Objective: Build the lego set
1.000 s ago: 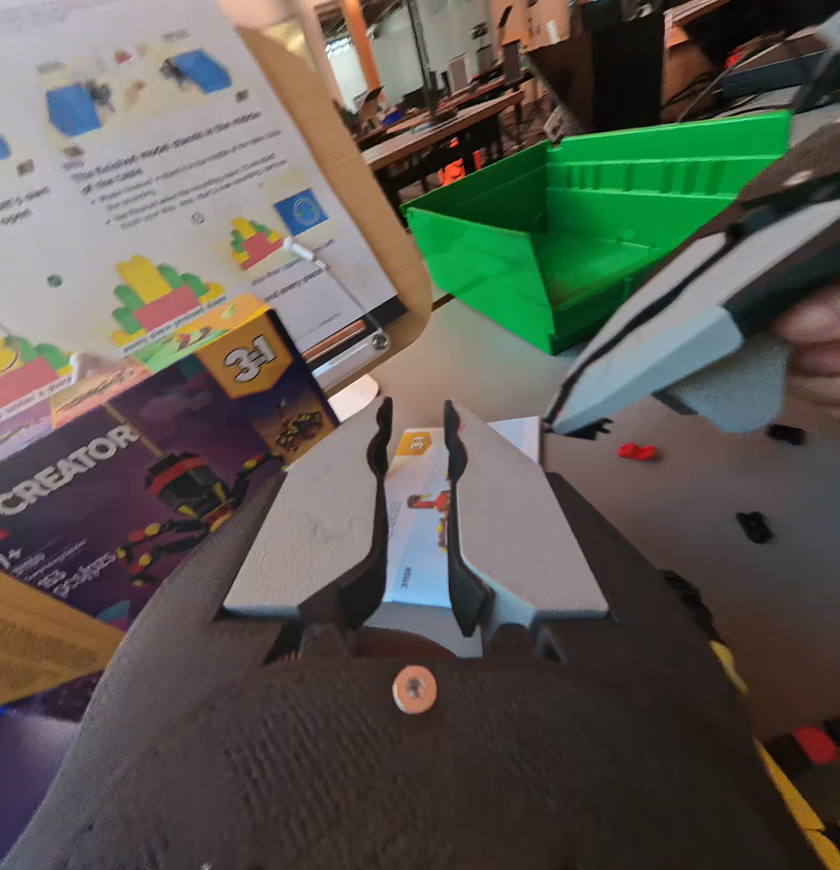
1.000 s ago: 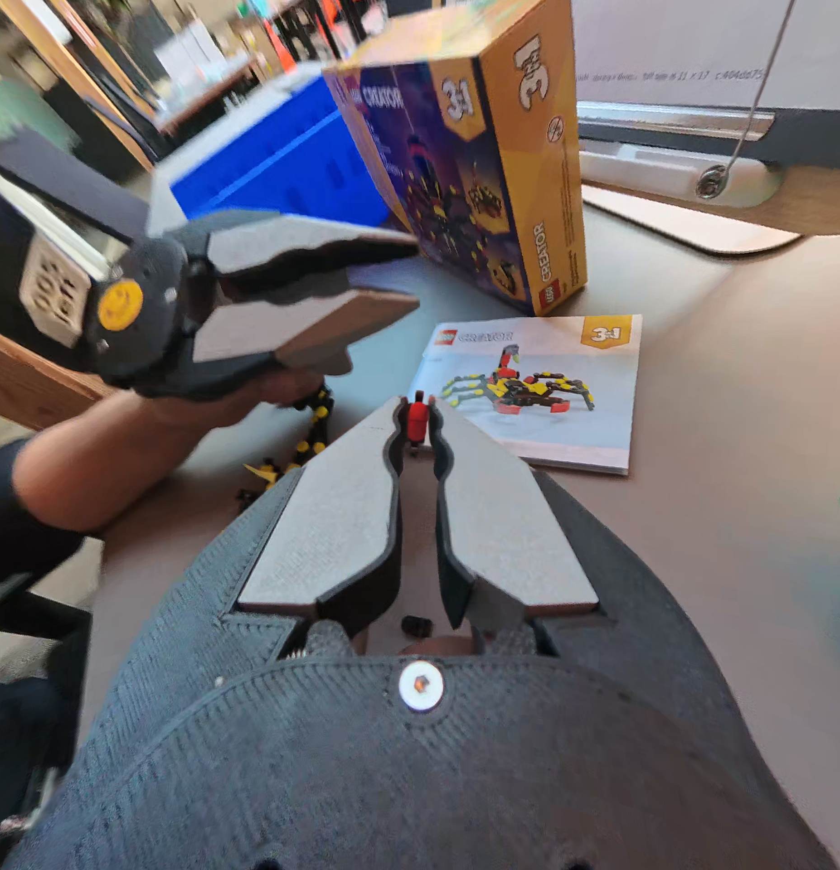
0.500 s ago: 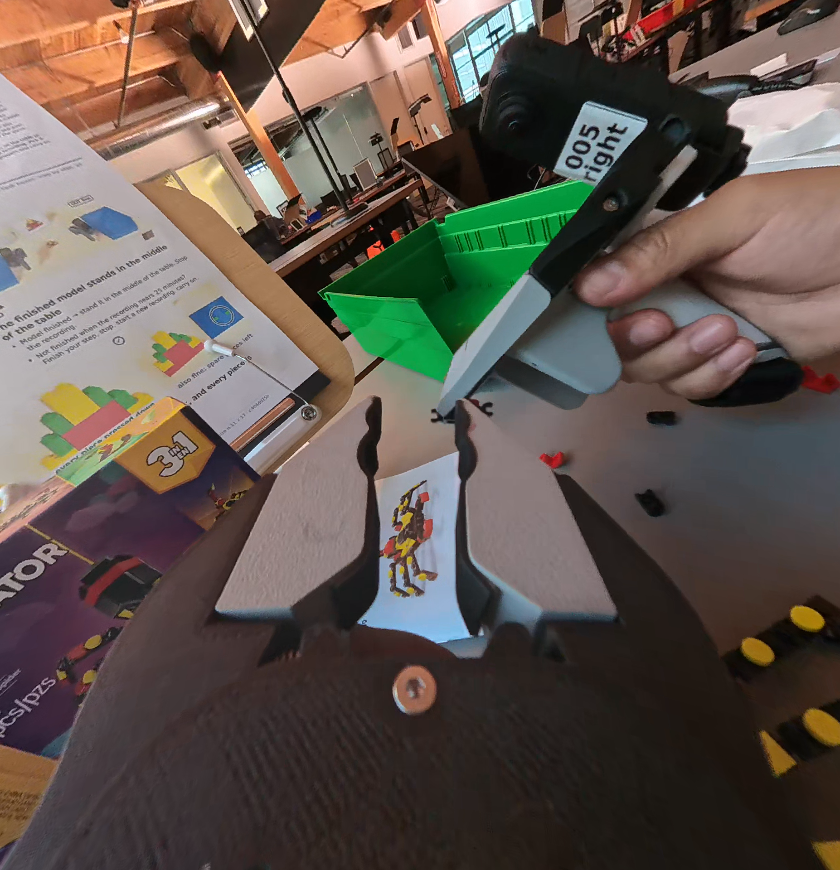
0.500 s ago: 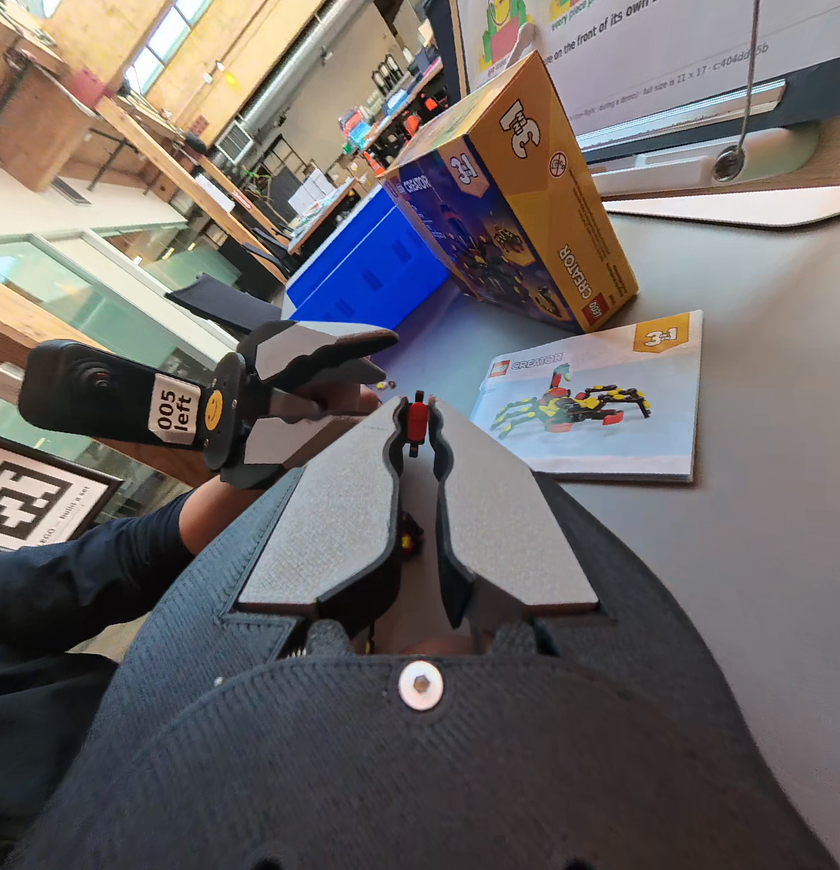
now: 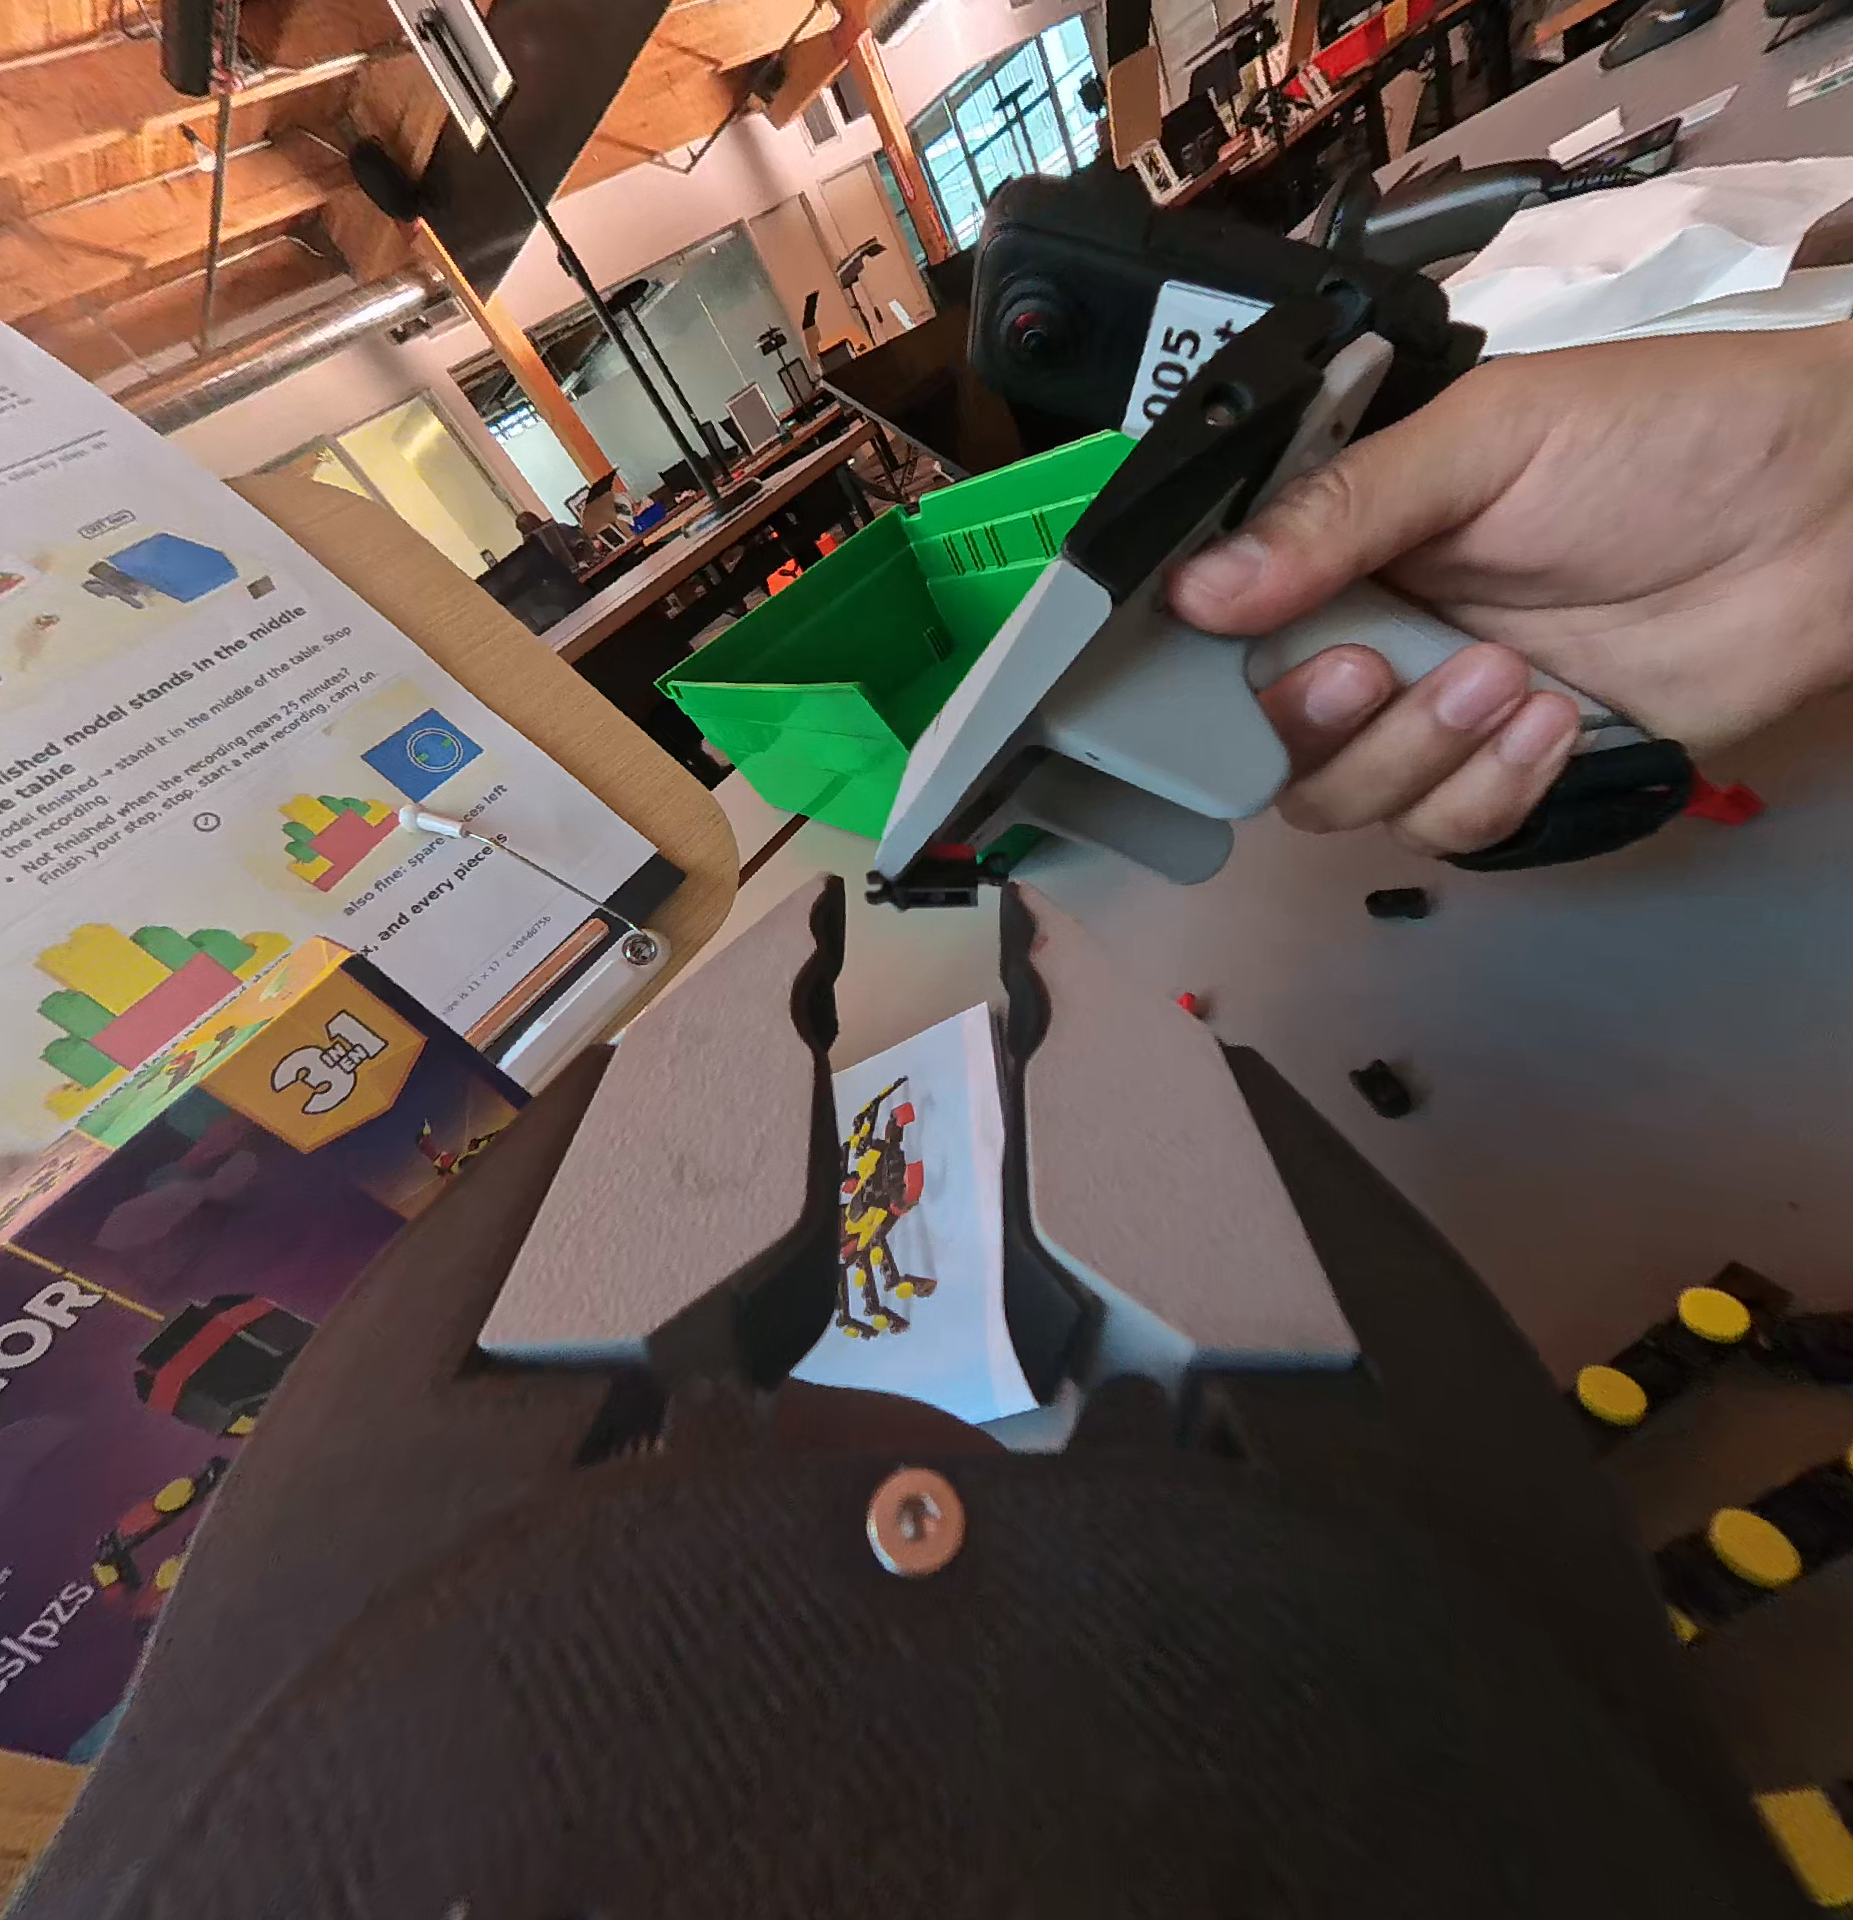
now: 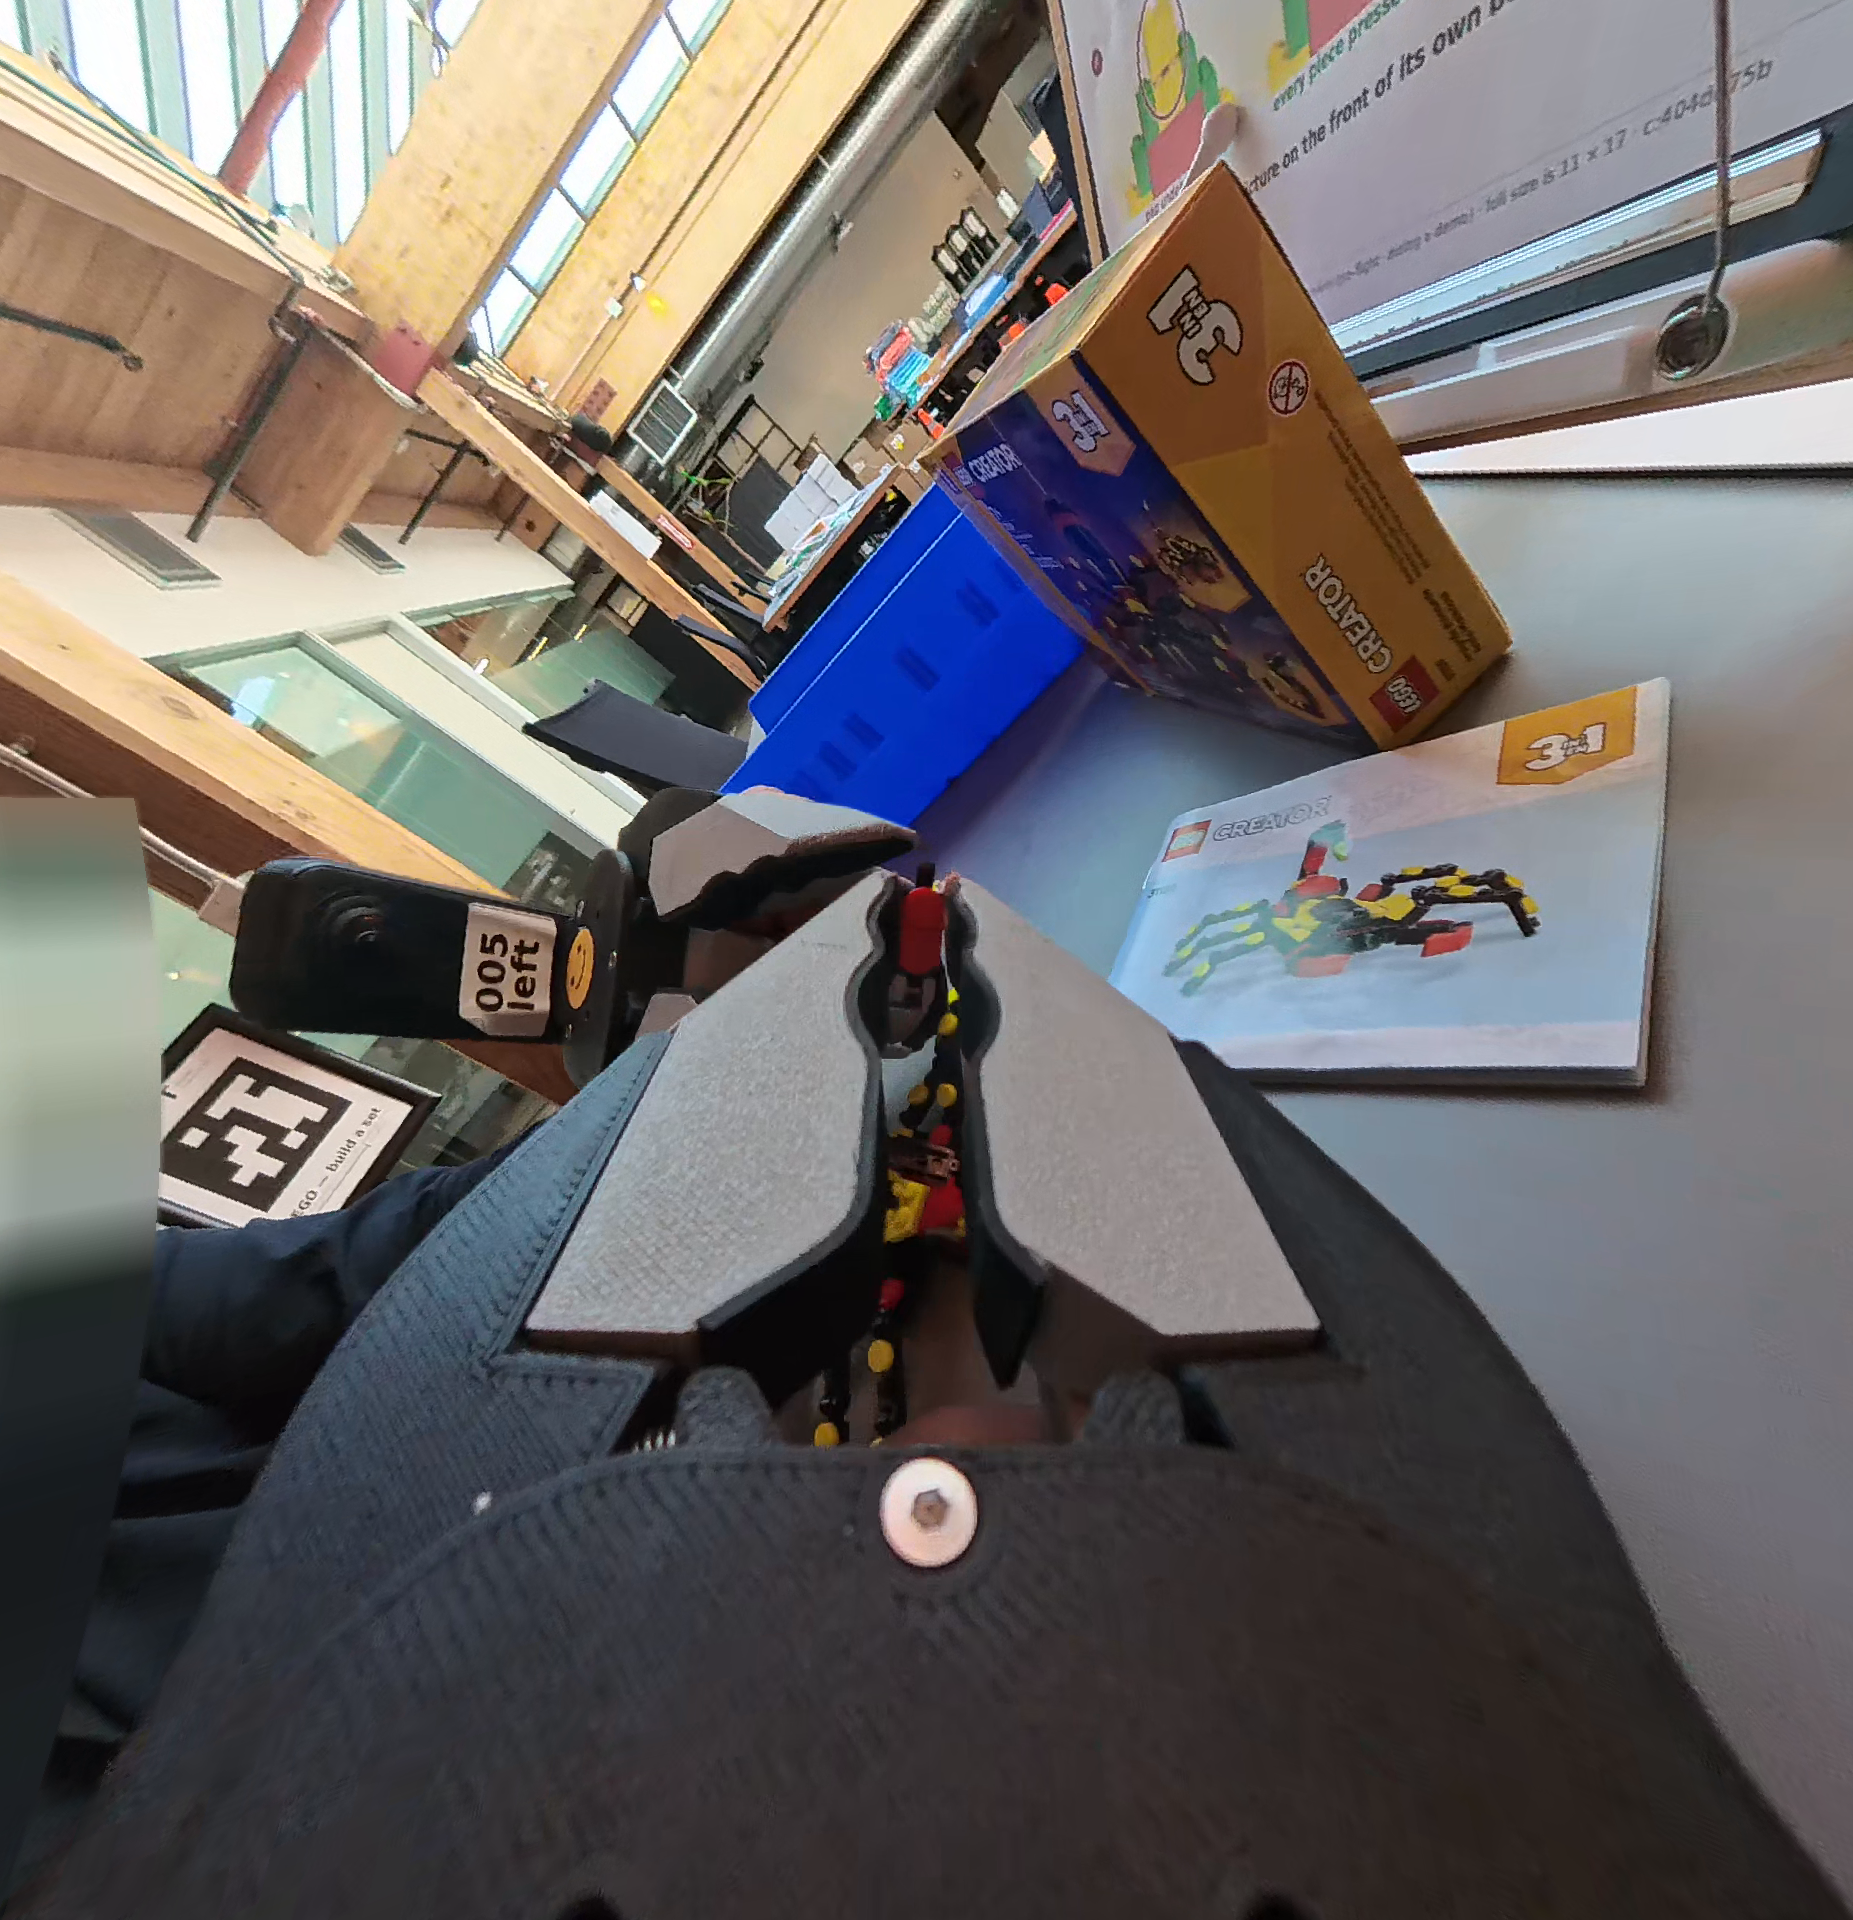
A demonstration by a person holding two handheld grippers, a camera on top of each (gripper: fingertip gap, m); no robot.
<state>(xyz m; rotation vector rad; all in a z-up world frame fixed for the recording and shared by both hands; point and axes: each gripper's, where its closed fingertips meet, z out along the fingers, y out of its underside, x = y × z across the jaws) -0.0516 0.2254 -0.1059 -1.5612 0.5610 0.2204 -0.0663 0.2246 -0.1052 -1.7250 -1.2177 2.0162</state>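
Bench (image 6: 1680,1299) is grey, with the big stuff along the back: a clipboard with a printed sheet (image 5: 226,727), a green bin (image 5: 828,707), a blue bin (image 6: 901,644) and a purple-and-yellow toy box (image 6: 1265,520). A booklet (image 6: 1421,914) with a scorpion on the cover lies flat just in front of the box.

Loose small black and red bricks (image 5: 1395,902) are scattered on the bench to the right, and a black strip with yellow studs (image 5: 1732,1538) sits at our lower right in the left wrist view.

Right tool (image 6: 922,914) is clamped on a small red-and-black piece (image 6: 922,925), pads pressing both sides. In the left wrist view that piece (image 5: 927,883) sticks out at the right tool's tip, long axis roughly crosswise.

Left tool (image 5: 917,914) is open and holds nothing. Its fingertips (image 5: 823,914) flank the piece without touching it; the piece sits just ahead of the gap, level with the tips and lying across it. The booklet shows through between the fingers lower down.

We can't tell from here how far the piece sits from the bench.
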